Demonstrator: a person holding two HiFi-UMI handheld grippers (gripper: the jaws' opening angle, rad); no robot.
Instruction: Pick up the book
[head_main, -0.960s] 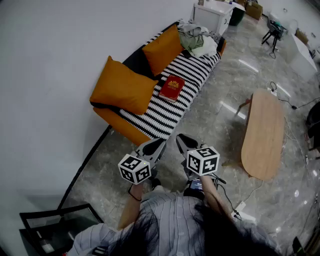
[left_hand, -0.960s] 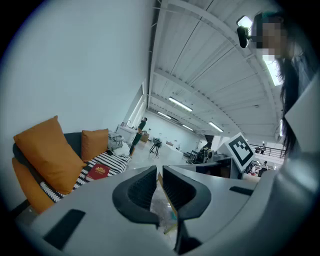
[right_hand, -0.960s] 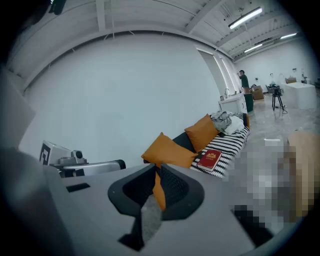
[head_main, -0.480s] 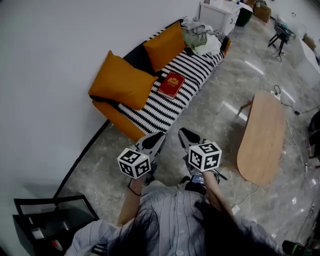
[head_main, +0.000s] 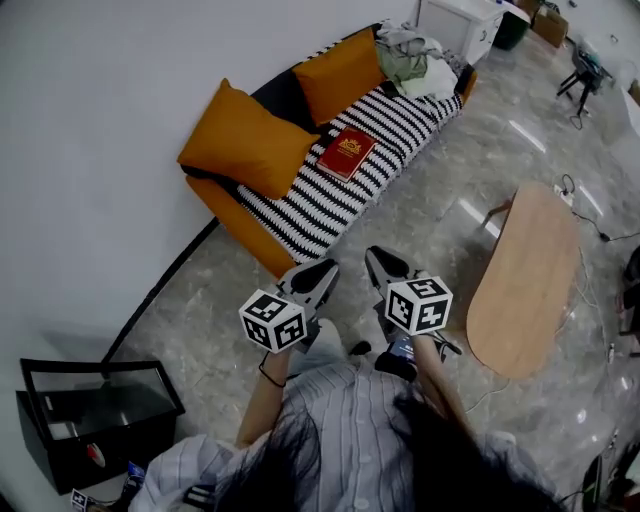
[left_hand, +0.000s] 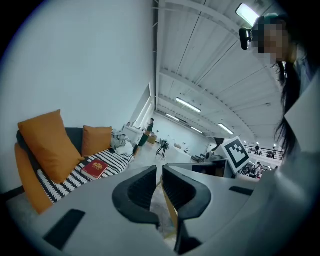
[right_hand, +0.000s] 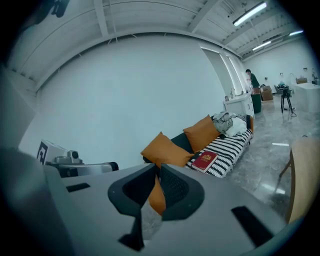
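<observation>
On the striped sofa (head_main: 330, 200) lies a flat red rectangular book (head_main: 346, 153).

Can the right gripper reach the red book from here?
Probably not yet. The right gripper hangs over the floor, well short of the sofa, jaws shut. Nothing covers the book, so stepping closer should do it.

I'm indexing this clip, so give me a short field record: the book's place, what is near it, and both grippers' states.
book: red hardcover book, flat on the black-and-white striped sofa seat
near it: large orange pillow, smaller orange pillow
sofa's far end: heap of pale clothes
left gripper: shut, empty, over the grey marble floor
right gripper: shut, empty, beside the left
stage: book not yet reached
</observation>
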